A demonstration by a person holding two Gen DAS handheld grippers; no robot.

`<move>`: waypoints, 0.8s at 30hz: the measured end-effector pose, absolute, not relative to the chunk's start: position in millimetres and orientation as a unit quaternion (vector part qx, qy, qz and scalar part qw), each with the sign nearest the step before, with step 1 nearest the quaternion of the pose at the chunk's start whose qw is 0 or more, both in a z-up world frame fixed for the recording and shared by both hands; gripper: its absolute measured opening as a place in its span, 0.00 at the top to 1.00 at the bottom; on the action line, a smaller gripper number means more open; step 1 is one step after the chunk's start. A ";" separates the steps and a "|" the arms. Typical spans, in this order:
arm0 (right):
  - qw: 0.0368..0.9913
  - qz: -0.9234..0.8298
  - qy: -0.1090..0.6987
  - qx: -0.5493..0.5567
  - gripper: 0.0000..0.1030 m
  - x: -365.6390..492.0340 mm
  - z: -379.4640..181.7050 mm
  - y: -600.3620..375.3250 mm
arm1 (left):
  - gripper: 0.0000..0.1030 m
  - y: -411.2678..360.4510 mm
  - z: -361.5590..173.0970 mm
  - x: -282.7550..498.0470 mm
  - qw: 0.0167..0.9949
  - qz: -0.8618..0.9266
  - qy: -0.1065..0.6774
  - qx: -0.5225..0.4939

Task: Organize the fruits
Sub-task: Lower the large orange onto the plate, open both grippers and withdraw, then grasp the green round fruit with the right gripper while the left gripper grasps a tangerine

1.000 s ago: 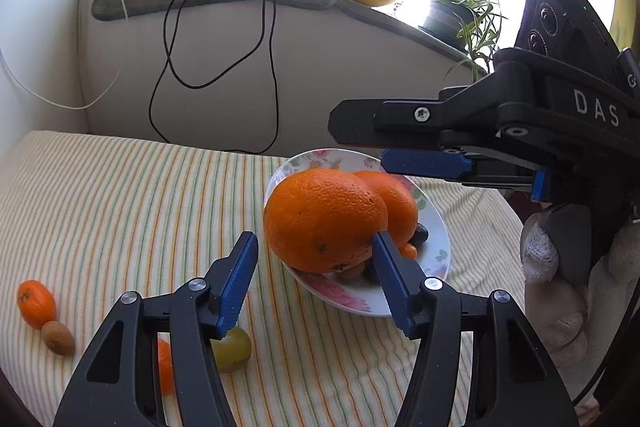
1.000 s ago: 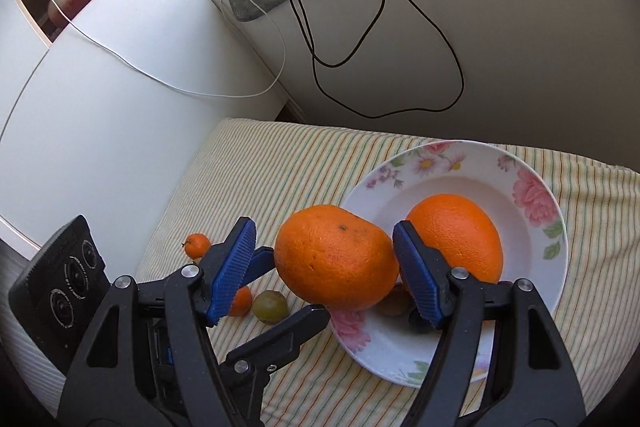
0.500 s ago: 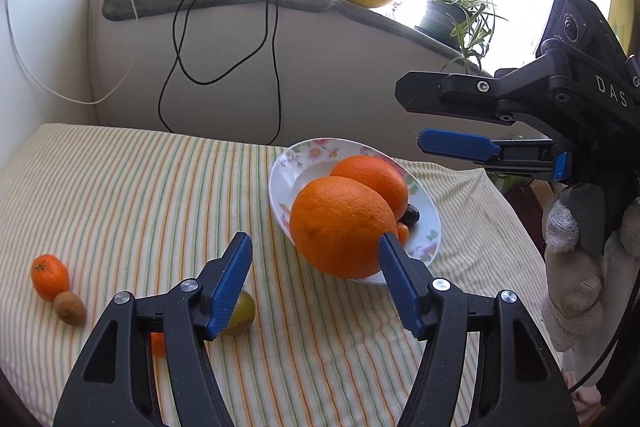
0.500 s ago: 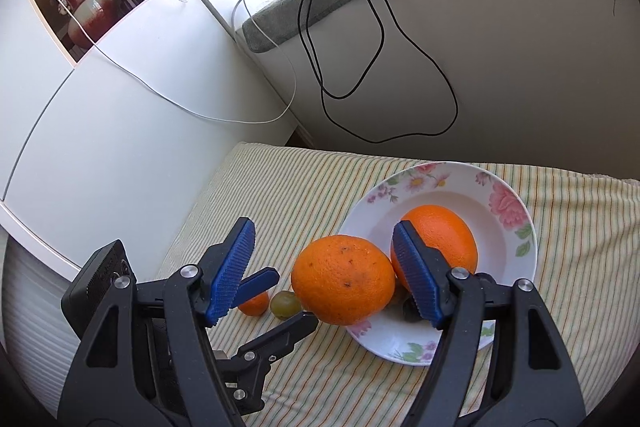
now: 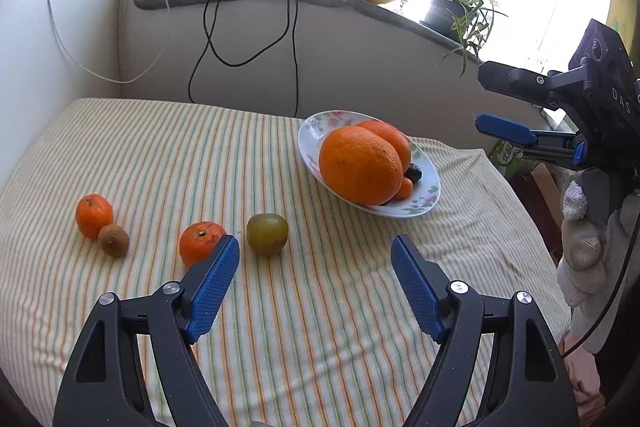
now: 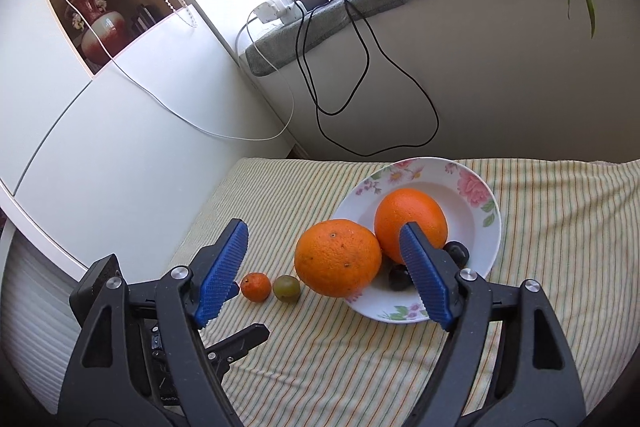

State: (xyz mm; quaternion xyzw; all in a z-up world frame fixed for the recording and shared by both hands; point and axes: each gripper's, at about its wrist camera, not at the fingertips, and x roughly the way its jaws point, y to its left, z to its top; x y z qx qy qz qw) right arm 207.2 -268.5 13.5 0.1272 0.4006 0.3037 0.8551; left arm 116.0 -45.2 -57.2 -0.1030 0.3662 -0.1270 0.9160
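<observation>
Both oranges (image 5: 360, 165) crowd the floral plate (image 5: 428, 201), so the left gripper (image 5: 314, 287) and right gripper (image 6: 324, 267), jaws opening and empty, hover free for the mandarin (image 5: 200, 243) at eight o'clock.

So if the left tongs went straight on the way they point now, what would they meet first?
Probably the bare striped cloth: nothing lies between the opening left tongs. The green fruit sits just left of that line, the plate farther right.

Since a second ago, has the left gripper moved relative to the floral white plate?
Yes. The left gripper has backed away from the floral white plate; the big orange there sits far beyond its opening jaws, nothing between them.
</observation>
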 end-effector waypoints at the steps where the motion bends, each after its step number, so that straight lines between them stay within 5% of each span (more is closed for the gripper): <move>1: 0.858 0.302 0.397 0.127 0.18 203.5 14.5 -270.4 | 0.24 -41.6 -58.5 112.0 0.916 -0.124 0.368 -0.105; 15: 0.877 0.307 0.370 0.010 0.13 138.2 2.8 -243.1 | 0.24 4.7 -71.6 77.0 0.919 -0.070 0.367 -0.128; 24: 0.865 0.329 0.375 -0.049 0.13 115.1 -18.0 -204.1 | 0.44 29.5 -87.4 69.3 0.911 -0.051 0.378 -0.155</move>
